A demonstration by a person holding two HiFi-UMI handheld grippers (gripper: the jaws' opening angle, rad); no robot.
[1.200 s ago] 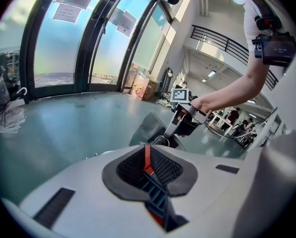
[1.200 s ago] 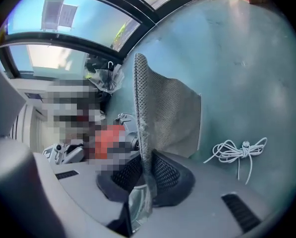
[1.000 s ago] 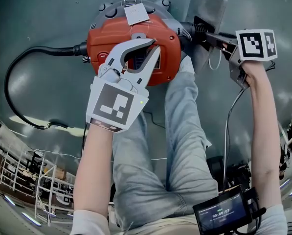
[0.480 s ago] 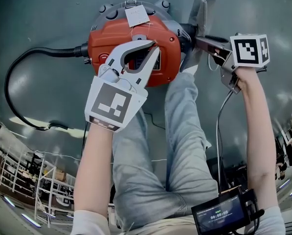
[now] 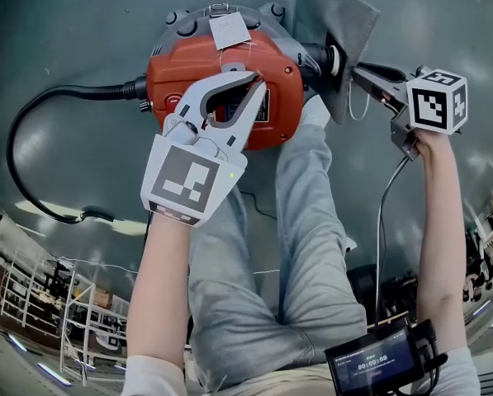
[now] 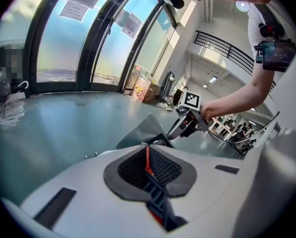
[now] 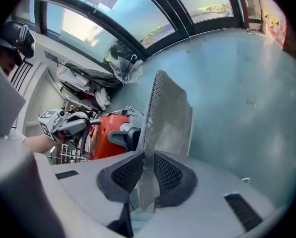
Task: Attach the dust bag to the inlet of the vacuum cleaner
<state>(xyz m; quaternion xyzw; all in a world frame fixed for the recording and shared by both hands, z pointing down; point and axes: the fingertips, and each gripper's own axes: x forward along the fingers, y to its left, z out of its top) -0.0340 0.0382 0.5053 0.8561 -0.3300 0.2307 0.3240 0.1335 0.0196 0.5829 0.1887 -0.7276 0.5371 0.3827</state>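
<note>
From above, the right tongs [image 5: 360, 73] have rolled in the last moment. The dust bag [image 5: 337, 15], which hung edge-on a half second ago, now faces up and spreads toward 12 o'clock. Its collar end has come in against the inlet [image 5: 320, 58], which juts from the 3 o'clock side of the red vacuum cleaner [image 5: 188, 60]. I would say the mouth is being lined up with the spout, though I cannot tell whether it is seated. The left tongs [image 5: 260, 81] have not shifted. Their tips meet on top of the red body, holding it steady, with the hose [image 5: 31, 114] trailing off at 9 o'clock.

From the left tongs' own camera, the pads are drawn together on a thin red rib of the machine. The bag shows as a grey flap at 12 o'clock beyond them, and the other tongs [image 6: 181, 127] are at 1 o'clock.

From the right tongs' camera, the jaws are clamped on the bag's lower edge. The felt sheet [image 7: 170, 118] rises straight out of the pads to 12 o'clock. The dark inlet [image 7: 125, 135] sits just beside the bag at 10 o'clock from the pads, and the red body lies behind it.
</note>
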